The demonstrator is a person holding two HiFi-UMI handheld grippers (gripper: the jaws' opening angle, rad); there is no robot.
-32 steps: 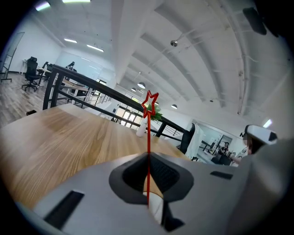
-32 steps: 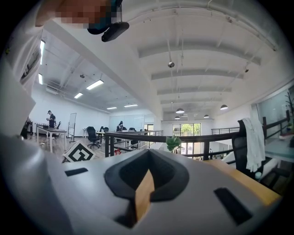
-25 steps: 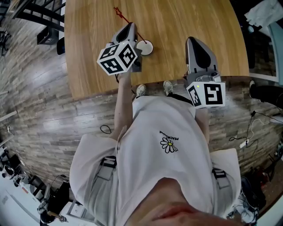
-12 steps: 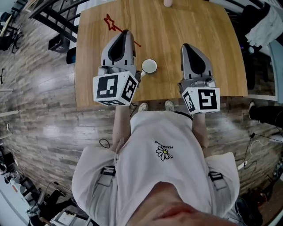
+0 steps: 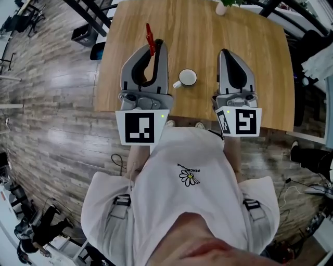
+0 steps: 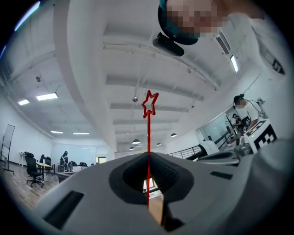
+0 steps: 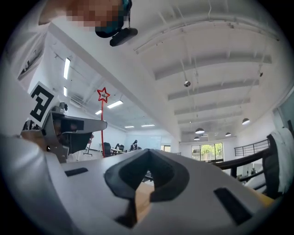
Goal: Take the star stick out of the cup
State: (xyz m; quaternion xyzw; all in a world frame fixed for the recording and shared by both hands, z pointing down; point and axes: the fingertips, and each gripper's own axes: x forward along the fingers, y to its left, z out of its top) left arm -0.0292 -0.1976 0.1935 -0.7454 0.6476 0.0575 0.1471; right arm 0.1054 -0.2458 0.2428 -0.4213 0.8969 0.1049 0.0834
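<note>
My left gripper is shut on the thin red star stick and points up, well above the table. In the left gripper view the stick runs straight up from between the closed jaws of the left gripper, its star against the ceiling. The white cup stands on the wooden table between the two grippers, with nothing showing in it. My right gripper is raised to the right of the cup, shut and empty. From the right gripper the star shows at the left.
The table's near edge runs just in front of the person's shoes. A small pale pot stands at the table's far edge. Dark chairs and frames sit on the floor to the left.
The left gripper has lifted the star stick clear of the cup and tipped it upright towards the camera. Both grippers have risen; the cup stays on the table.
</note>
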